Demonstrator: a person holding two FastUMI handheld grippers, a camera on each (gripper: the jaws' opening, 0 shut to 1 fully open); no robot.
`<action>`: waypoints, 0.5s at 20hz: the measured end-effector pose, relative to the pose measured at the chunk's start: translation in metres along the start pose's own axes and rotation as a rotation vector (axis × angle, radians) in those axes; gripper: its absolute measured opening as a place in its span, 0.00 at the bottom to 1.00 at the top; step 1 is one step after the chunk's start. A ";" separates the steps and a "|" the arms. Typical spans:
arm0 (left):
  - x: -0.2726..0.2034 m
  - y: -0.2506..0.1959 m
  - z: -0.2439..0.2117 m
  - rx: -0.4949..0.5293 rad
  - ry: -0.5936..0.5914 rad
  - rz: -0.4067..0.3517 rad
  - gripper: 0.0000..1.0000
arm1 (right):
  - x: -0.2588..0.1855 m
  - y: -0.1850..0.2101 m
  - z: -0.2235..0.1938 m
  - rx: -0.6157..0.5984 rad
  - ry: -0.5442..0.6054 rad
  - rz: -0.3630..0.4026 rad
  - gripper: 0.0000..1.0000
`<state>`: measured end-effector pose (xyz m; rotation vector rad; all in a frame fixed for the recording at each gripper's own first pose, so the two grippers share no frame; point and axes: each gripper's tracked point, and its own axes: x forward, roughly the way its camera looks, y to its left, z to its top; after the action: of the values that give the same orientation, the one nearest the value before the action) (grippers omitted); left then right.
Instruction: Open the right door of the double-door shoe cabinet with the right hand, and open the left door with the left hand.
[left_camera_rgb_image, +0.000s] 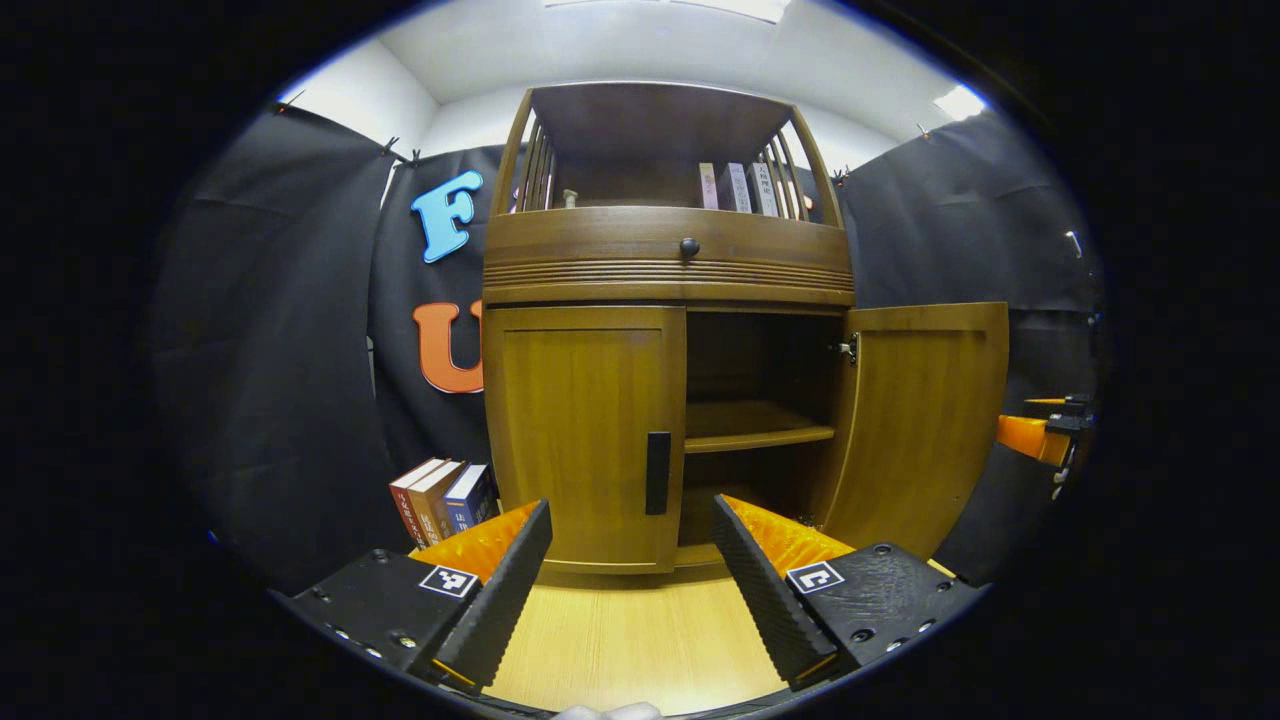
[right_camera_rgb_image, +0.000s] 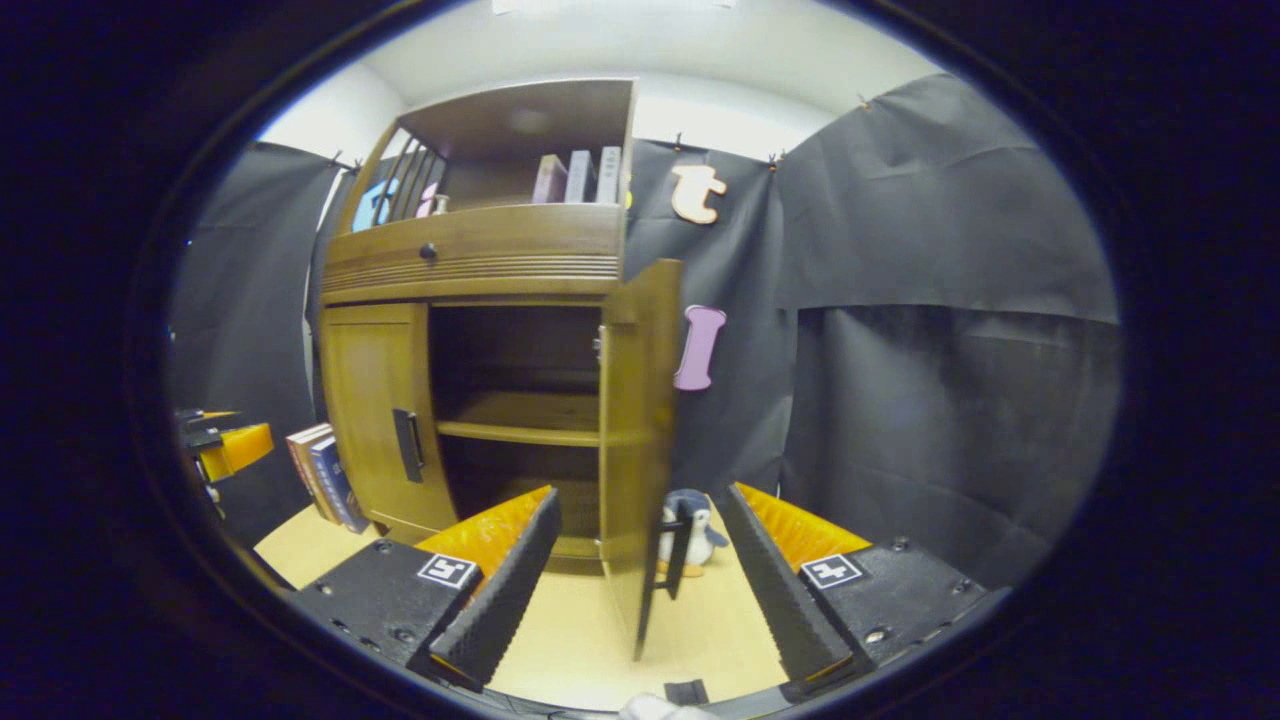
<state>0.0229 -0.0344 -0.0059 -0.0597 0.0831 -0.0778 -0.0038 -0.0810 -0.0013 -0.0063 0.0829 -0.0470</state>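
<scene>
The left claw (left_camera_rgb_image: 632, 560) stands wide open and empty, its fingers spread on either side of the left door's dark handle (left_camera_rgb_image: 657, 472) but short of it, touching nothing. The right claw (right_camera_rgb_image: 640, 560) is likewise wide open and holds nothing; the free edge of the right door (right_camera_rgb_image: 640, 440) and its handle (right_camera_rgb_image: 680, 550) sit between its fingers, with no contact that I can make out. The shoe cabinet (left_camera_rgb_image: 668, 262) stands on the pale floor (left_camera_rgb_image: 620, 640). Its right door is swung well out, baring an inner shelf (left_camera_rgb_image: 755, 432), while the left door (left_camera_rgb_image: 585, 435) looks shut flush. Both doors seem stiff wooden panels on hinges, likely light to swing and not fragile. The vertical bar handle by the left door's inner edge is the obvious hold, pinched across its width, then pulled in an arc.
</scene>
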 end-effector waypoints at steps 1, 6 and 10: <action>0.001 0.006 0.000 0.002 -0.004 -0.001 0.96 | -0.001 0.016 -0.001 0.001 -0.001 0.006 1.00; 0.003 0.029 -0.012 0.007 0.001 0.014 0.96 | 0.003 0.081 -0.012 0.044 0.008 0.036 1.00; 0.013 0.035 -0.018 0.004 0.009 0.010 0.96 | 0.009 0.104 -0.017 0.020 0.035 0.062 1.00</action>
<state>0.0368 -0.0016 -0.0274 -0.0554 0.0921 -0.0682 0.0087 0.0220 -0.0201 0.0171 0.1171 0.0144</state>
